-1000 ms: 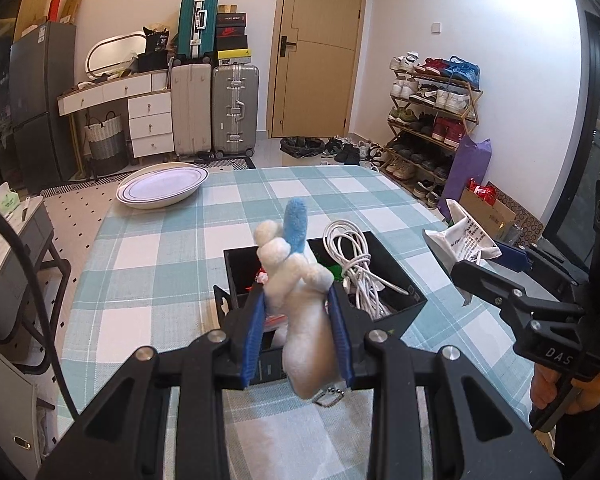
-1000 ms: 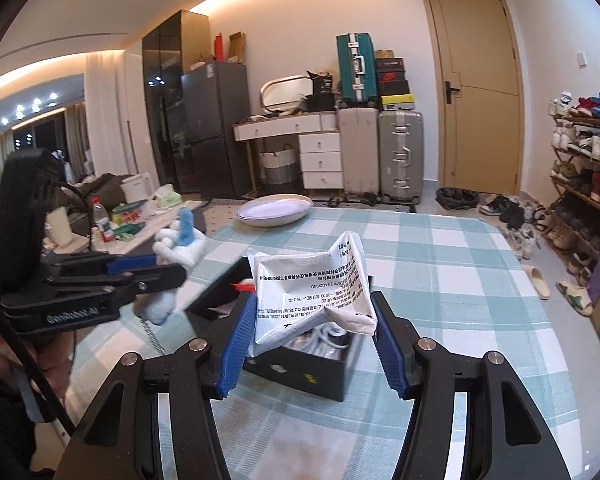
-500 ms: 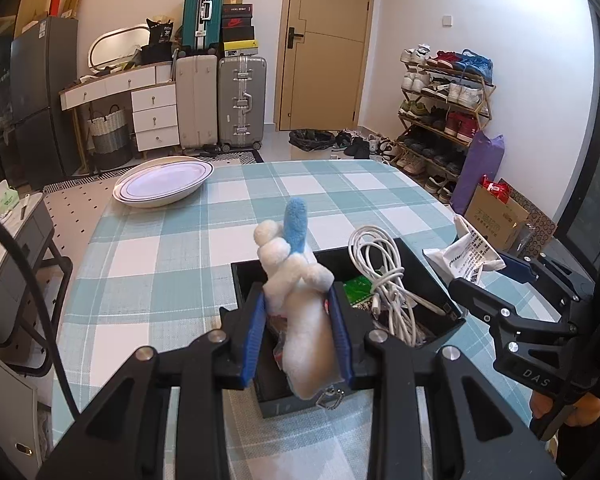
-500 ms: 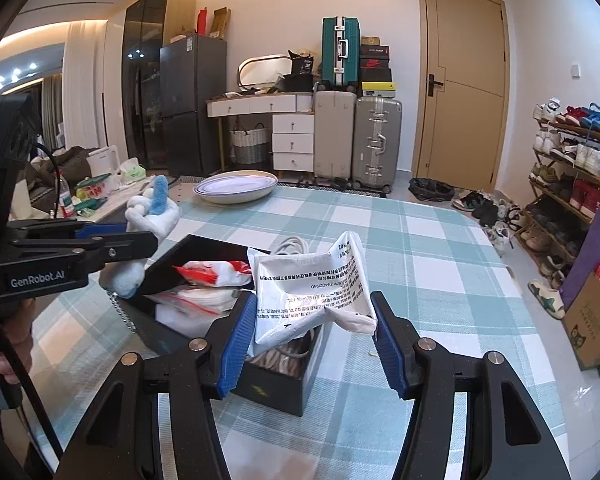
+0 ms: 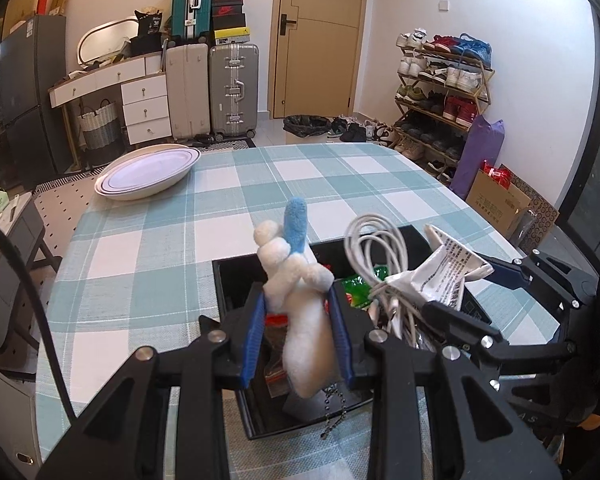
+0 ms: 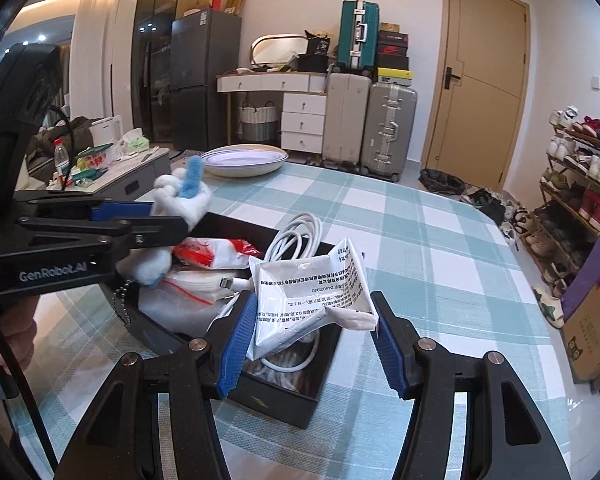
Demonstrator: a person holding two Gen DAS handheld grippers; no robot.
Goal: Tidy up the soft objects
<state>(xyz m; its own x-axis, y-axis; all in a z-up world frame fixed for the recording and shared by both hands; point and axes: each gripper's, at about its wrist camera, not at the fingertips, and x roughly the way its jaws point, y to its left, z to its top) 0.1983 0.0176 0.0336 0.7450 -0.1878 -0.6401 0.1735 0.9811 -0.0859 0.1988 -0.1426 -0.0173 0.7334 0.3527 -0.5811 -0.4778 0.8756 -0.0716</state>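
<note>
A white plush toy [image 5: 300, 304] with a blue ear and a dangling bead chain is clamped in my left gripper [image 5: 298, 336], which hangs over the near end of a black box [image 5: 228, 280]. The same plush toy [image 6: 180, 200] shows at the left of the right wrist view, over the box [image 6: 284, 396]. My right gripper [image 6: 312, 340] is shut on a crumpled white printed packet [image 6: 312, 288], held above the box's near corner. The packet [image 5: 448, 272] also appears at the right of the left wrist view. In the box lie a coiled white cable [image 5: 376, 248], red-and-white bags [image 6: 208, 252] and a green packet [image 5: 358, 284].
The box stands on a table with a teal-and-white checked cloth [image 5: 260, 188]. A white oval dish [image 5: 148, 172] sits at the table's far left corner. Suitcases [image 5: 210, 88], a drawer unit, a door and a shoe rack [image 5: 440, 92] line the room beyond.
Both grippers have come down and closer to the black box with their loads still held. The box now fills more of both views, and the two grippers are nearer each other.
</note>
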